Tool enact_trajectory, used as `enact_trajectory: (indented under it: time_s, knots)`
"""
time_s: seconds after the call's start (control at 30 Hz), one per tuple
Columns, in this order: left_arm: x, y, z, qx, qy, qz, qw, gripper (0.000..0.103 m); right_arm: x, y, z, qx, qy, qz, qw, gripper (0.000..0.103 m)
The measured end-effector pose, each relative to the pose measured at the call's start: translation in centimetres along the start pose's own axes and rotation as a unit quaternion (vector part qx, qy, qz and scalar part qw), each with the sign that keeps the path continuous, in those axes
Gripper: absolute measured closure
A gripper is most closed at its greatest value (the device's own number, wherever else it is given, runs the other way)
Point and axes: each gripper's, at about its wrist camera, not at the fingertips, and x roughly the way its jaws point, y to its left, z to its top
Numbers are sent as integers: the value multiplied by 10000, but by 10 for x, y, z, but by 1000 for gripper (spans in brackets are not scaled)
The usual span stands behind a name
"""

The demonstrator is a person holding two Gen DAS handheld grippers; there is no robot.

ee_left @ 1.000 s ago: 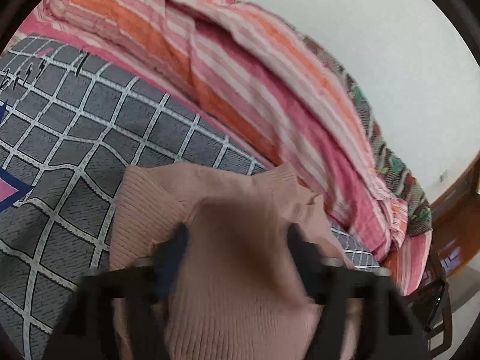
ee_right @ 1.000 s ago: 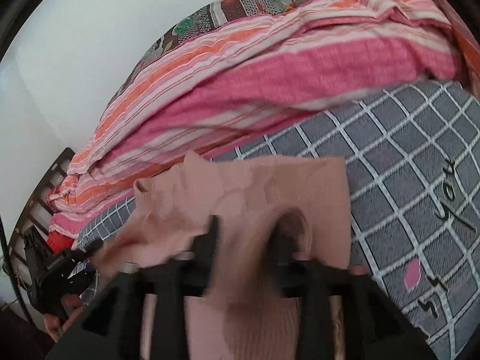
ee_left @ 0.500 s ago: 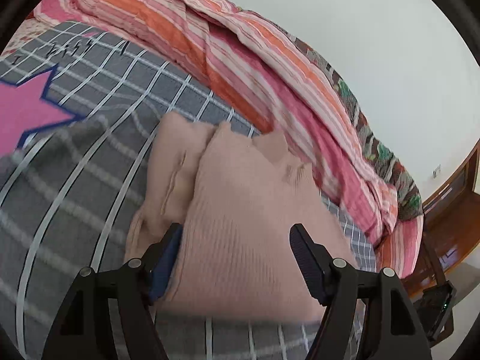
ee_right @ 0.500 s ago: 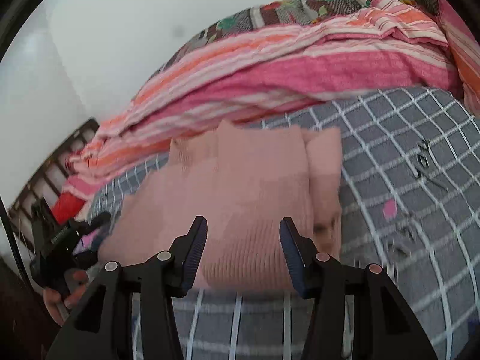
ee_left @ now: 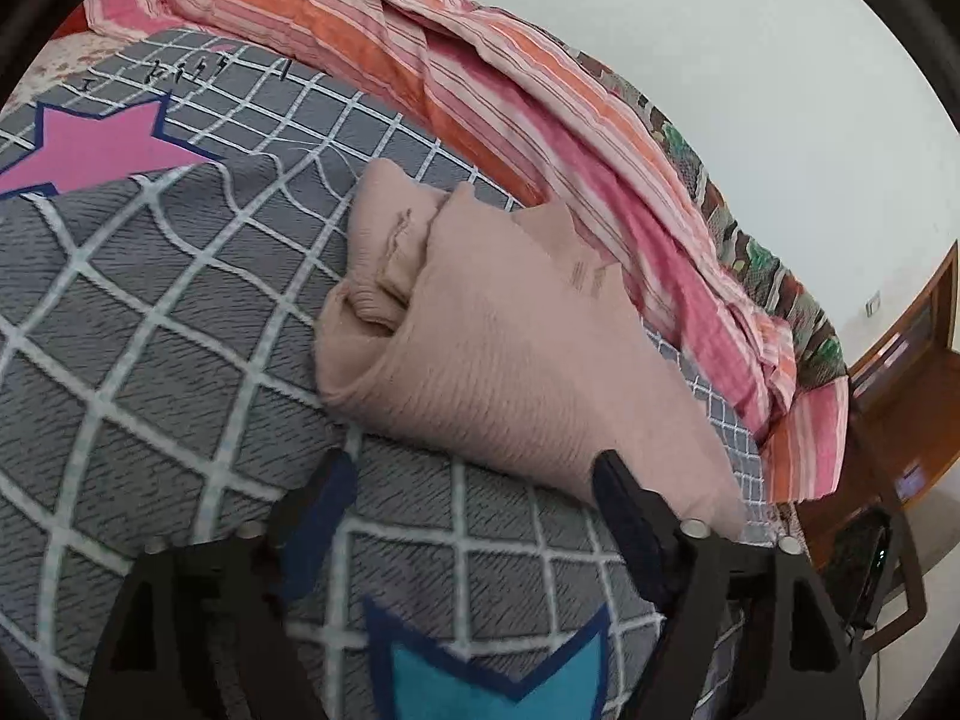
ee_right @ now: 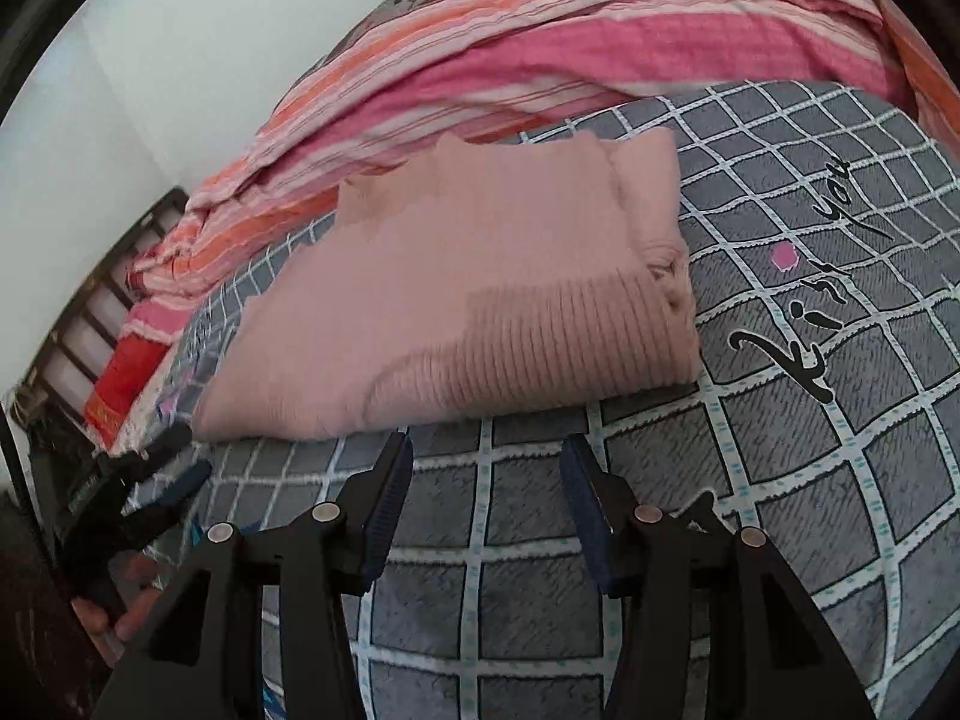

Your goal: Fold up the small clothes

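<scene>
Both grippers, left (ee_left: pixel 468 477) and right (ee_right: pixel 486 462), have just spread, empty, just short of the folded sweater (ee_right: pixel 480 300), likely released to rest on the bed (ee_right: pixel 810 420).

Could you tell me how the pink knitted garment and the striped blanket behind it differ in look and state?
The pink knitted garment is one plain colour, ribbed and folded into a compact block; the striped blanket carries pink, orange and white bands and lies bunched and rumpled. The garment sits in the open on the grey checked cover, while the blanket is heaped along the wall side. Both rest on the bed, untouched by either gripper.
</scene>
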Motion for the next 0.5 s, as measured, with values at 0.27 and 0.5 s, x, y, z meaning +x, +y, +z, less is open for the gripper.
enact_trajectory:
  time_s: [0.27,0.5]
  knots:
    - [37,-16,24,120,152,29,9998,24,7,-20,19,522,-63,1,9986,46]
    - [50,-3,36,-395,119,138,9991,53,16,-37,42,908,-129,-218,9955,46]
